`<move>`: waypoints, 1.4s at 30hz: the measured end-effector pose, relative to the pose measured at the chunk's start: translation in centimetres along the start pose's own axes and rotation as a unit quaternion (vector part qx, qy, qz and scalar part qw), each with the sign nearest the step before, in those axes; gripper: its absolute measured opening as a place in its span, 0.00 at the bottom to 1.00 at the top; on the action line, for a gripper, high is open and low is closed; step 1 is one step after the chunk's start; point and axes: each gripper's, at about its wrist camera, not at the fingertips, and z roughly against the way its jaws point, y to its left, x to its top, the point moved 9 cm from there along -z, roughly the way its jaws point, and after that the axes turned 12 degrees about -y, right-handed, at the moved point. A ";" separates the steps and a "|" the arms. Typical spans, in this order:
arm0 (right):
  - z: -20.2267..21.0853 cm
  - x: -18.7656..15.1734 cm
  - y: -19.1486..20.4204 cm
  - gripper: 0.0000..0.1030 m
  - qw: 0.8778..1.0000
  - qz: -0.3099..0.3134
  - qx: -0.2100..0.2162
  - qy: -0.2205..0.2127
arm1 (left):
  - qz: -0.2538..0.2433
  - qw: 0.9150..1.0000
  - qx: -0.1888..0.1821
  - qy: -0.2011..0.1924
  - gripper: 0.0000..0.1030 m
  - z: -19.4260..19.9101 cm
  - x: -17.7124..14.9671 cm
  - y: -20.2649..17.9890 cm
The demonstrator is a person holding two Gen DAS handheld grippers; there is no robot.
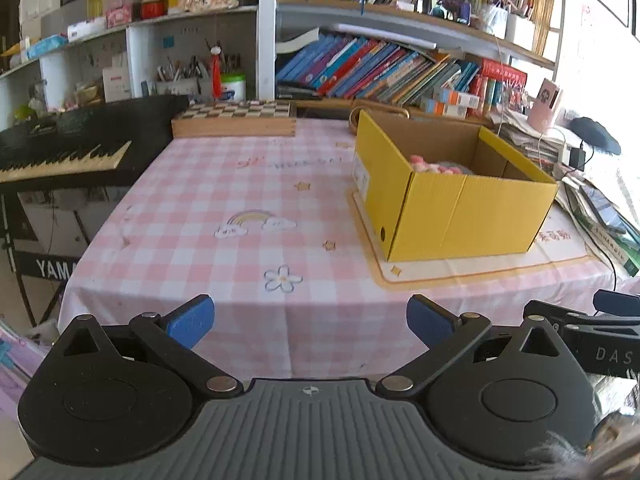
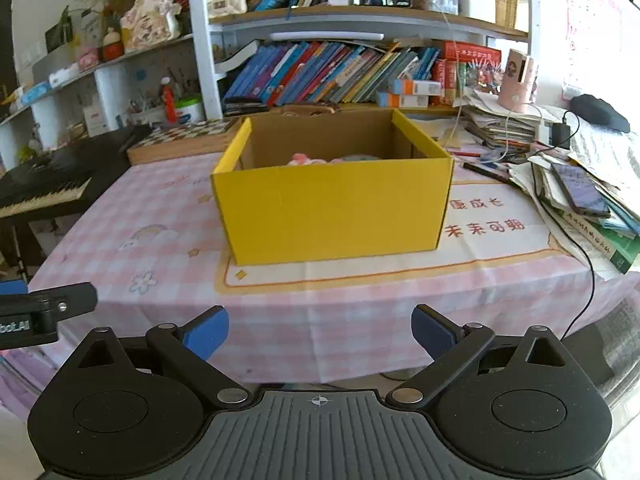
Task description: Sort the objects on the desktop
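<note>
A yellow cardboard box (image 1: pixel 460 208) (image 2: pixel 332 208) stands open-topped on a table with a pink checked cloth (image 1: pixel 240 208) (image 2: pixel 160 240). Pink and grey soft things (image 1: pixel 432 166) (image 2: pixel 320 159) lie inside it, mostly hidden by the walls. My left gripper (image 1: pixel 310 322) hangs over the table's near edge, left of the box, open, with nothing between its blue pads. My right gripper (image 2: pixel 320 330) faces the box's front wall from the near edge, open and empty. Each gripper's side shows at the rim of the other's view.
A wooden chessboard box (image 1: pixel 236 120) lies at the table's far left. A black keyboard (image 1: pixel 68 152) stands left of the table. Stacked papers, books, a phone (image 2: pixel 580 194) and a cable (image 2: pixel 588 280) crowd the right side. Bookshelves (image 2: pixel 340 68) fill the back.
</note>
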 end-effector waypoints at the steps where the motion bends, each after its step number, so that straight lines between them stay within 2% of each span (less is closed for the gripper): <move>1: 0.0 -0.1 0.2 0.97 1.000 0.001 0.001 0.002 | 0.001 1.000 0.000 0.002 1.00 0.0 -0.1 0.1; 17: -0.2 -0.8 2.1 0.97 1.000 0.008 0.007 0.019 | -0.006 0.999 -0.015 0.030 1.00 -0.4 -1.4 0.6; 32: -0.5 -0.8 2.4 0.97 1.000 0.010 0.002 0.024 | 0.004 0.999 -0.020 0.035 1.00 -0.5 -1.3 0.9; 42: -0.6 -0.8 2.7 0.97 1.000 0.012 0.000 0.025 | -0.011 0.999 -0.022 0.028 1.00 -0.7 -1.2 0.8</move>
